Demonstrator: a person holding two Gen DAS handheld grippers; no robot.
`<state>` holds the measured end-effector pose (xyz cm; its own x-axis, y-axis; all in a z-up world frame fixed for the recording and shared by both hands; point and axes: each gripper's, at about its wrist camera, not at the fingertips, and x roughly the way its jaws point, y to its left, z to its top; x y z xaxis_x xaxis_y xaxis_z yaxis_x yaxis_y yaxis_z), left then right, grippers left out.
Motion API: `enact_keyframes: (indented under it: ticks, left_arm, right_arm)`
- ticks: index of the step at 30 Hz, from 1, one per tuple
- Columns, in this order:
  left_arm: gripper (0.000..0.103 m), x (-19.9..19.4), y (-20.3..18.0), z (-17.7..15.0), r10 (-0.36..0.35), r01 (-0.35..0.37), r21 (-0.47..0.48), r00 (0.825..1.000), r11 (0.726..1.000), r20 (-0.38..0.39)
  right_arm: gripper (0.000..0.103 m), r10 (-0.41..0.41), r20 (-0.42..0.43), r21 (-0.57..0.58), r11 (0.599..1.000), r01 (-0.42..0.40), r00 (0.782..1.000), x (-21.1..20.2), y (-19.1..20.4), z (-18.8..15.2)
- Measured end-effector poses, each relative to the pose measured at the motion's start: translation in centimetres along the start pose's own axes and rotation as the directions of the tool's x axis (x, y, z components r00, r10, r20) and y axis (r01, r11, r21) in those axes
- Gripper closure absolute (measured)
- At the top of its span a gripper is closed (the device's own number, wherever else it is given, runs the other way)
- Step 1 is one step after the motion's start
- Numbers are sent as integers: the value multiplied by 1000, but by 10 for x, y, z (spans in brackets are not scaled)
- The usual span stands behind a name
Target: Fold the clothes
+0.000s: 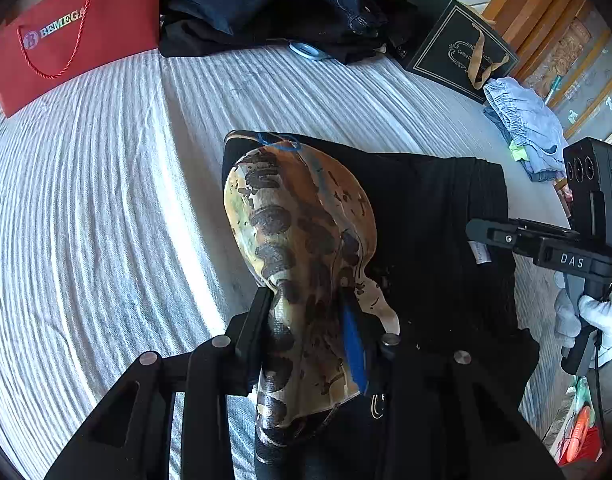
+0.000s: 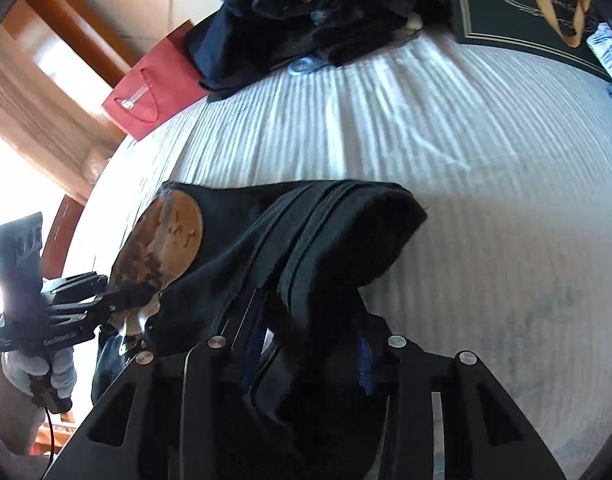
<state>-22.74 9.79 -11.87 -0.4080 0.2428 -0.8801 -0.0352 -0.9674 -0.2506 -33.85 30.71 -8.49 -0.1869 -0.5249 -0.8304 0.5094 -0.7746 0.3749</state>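
A black garment with a tan and brown printed panel is held up off the striped bedsheet. My left gripper is shut on the bunched printed panel. At the right edge of the left wrist view, my right gripper pinches the garment's dark edge near a white label. In the right wrist view, my right gripper is shut on a thick fold of the black garment. The left gripper bites the printed panel at the left. A gloved hand holds it.
A pile of dark clothes lies at the far side of the bed, with a red paper bag to its left and a black gift bag to its right. Light blue clothing sits at the right edge. Wooden furniture stands beyond.
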Motion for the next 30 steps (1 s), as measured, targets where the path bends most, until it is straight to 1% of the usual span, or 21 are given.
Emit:
enact_keyframes:
  ticks: [1, 3, 5, 7, 8, 9, 10, 11, 13, 14, 17, 19, 20, 22, 24, 27, 30]
  left_arm:
    - [70, 1, 1, 0, -3, 3, -3, 1000, 1000, -3]
    - [67, 3, 4, 1, -12, 12, -15, 1000, 1000, -12]
    - [65, 5, 5, 1, -15, 15, -17, 1000, 1000, -11]
    - [65, 5, 1, 1, 2, -2, -5, 1000, 1000, -2]
    - [67, 5, -1, 0, 12, -12, -1, 1000, 1000, 1]
    - [72, 3, -3, 0, 10, -10, -2, 1000, 1000, 4]
    - [84, 1, -6, 0, 2, -2, -5, 1000, 1000, 6]
    - [88, -1, -11, 0, 8, -8, -2, 1000, 1000, 7]
    - [89, -2, -20, -1, 44, -44, 39, 999, 998, 16]
    - [88, 0, -21, -1, 51, -52, 51, 999, 997, 15]
    - [85, 5, -12, 3, 10, -10, 0, 1000, 1000, 13]
    - [84, 5, -13, 4, 19, -20, 6, 1000, 1000, 14]
    - [85, 5, -16, 2, 34, -34, 15, 999, 999, 20]
    - [90, 1, -21, 0, 57, -58, 16, 998, 998, 28]
    - [92, -13, -29, -1, 67, -68, 15, 996, 998, 56]
    - [93, -44, -48, -3, 71, -80, 68, 989, 994, 131]
    - [93, -75, -68, -2, 47, -70, 116, 980, 991, 195]
  right_arm:
    - [66, -6, 9, -5, 1000, 6, 1000, 1, 0, -1]
    - [68, 20, 18, 28, 999, -20, 1000, 1, -7, 1]
    - [67, 44, 23, 30, 999, -44, 999, 1, -11, 2]
    - [67, 28, 26, 5, 1000, -28, 999, 2, -7, 2]
    - [67, 15, 27, -10, 1000, -14, 1000, 3, -4, 2]
    - [67, 2, 28, -24, 1000, -1, 1000, 3, -1, 1]
    - [72, -19, 20, -47, 999, 20, 1000, 4, 4, 1]
    - [74, -44, 6, -72, 996, 44, 999, 4, 9, 0]
    - [76, -75, 4, -110, 991, 75, 997, 6, 16, -4]
    - [76, -73, 10, -110, 991, 74, 997, 6, 16, -4]
    - [77, -46, 23, -64, 997, 48, 999, 7, 9, 1]
    - [76, -53, 23, -63, 997, 55, 998, 8, 9, 4]
    - [76, -64, 20, -79, 995, 65, 998, 9, 11, 4]
    - [80, -96, 16, -107, 990, 97, 995, 9, 15, 3]
    - [83, -133, 21, -117, 984, 135, 991, 6, 22, -1]
    - [84, -143, 120, -127, 979, 158, 982, -24, 33, -11]
    - [84, -162, 209, -86, 979, 183, 965, -65, 29, -17]
